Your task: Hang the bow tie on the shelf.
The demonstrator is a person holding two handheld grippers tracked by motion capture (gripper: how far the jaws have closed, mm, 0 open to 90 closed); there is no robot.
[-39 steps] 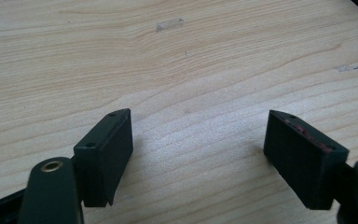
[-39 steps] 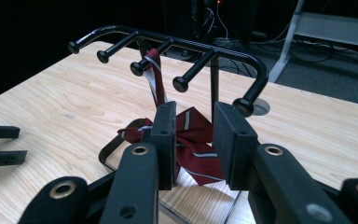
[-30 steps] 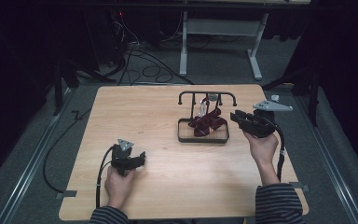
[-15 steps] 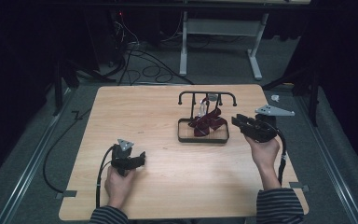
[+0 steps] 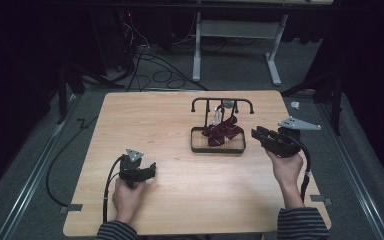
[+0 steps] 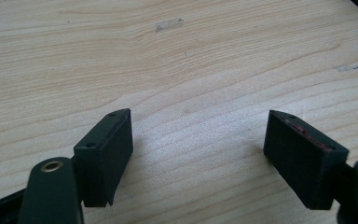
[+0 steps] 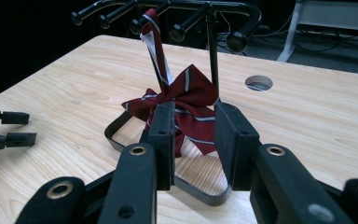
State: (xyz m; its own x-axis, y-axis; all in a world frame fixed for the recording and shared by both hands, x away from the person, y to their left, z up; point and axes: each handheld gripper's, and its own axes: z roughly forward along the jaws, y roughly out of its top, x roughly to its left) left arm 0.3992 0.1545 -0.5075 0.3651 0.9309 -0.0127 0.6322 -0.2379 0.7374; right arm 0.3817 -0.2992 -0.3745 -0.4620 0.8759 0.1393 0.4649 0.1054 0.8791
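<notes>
A maroon striped bow tie (image 5: pixel 222 131) (image 7: pixel 191 100) hangs by its strap from a peg of a black rack (image 5: pixel 222 101) (image 7: pixel 213 46). The rack's rectangular base frame (image 5: pixel 217 150) sits right of the table's middle. My right gripper (image 5: pixel 255 134) (image 7: pixel 196 109) hovers just right of the rack and points at the bow tie. It is open by a narrow gap with nothing in it. My left gripper (image 5: pixel 152 169) (image 6: pixel 198 121) rests low over bare wood at the front left, open wide and holding nothing. It also appears at the left edge of the right gripper view (image 7: pixel 4 126).
The wooden table (image 5: pixel 180 200) has a round hole (image 7: pixel 258 83) behind the rack. Cables (image 5: pixel 150 65) and a desk's white legs (image 5: pixel 275 65) lie on the floor beyond the far edge. Bare wood spans the table's left and front.
My right gripper has drifted slightly toward the near edge, still beside the rack. The left gripper and the bow tie have stayed put.
</notes>
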